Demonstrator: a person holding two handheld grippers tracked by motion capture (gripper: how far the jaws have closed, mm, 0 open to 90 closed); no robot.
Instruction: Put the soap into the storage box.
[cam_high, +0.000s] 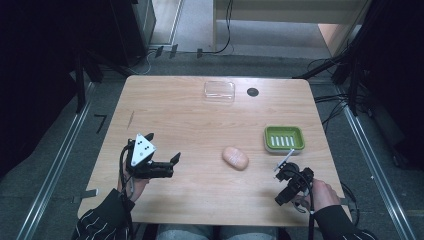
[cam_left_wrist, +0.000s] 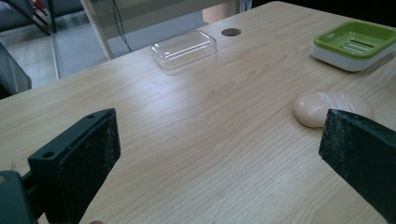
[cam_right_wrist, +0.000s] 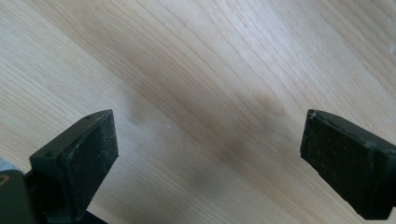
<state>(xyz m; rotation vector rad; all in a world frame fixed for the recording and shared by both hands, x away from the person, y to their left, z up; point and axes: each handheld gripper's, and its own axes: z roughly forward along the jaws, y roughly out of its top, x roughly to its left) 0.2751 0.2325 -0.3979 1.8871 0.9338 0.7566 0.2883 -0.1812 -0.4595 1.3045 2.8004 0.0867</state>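
Observation:
A pale pink soap bar (cam_high: 235, 158) lies on the wooden table (cam_high: 190, 125), right of the middle. In the left gripper view the soap bar (cam_left_wrist: 327, 106) sits just past the right jaw, outside the gap. My left gripper (cam_high: 173, 165) rests near the table's front left, pointing right toward the soap, jaws wide apart. From its own camera the left gripper (cam_left_wrist: 219, 128) frames bare wood. My right gripper (cam_high: 285, 185) hovers at the front right, tilted down, and in its own view the right gripper (cam_right_wrist: 210, 126) stands open over bare tabletop.
A green and white soap dish (cam_high: 284, 138) sits right of the soap, just beyond the right gripper. A clear plastic lid (cam_high: 219, 91) lies near the far edge, beside a dark round cable hole (cam_high: 252, 92). Cables and metal rails run on the floor around the table.

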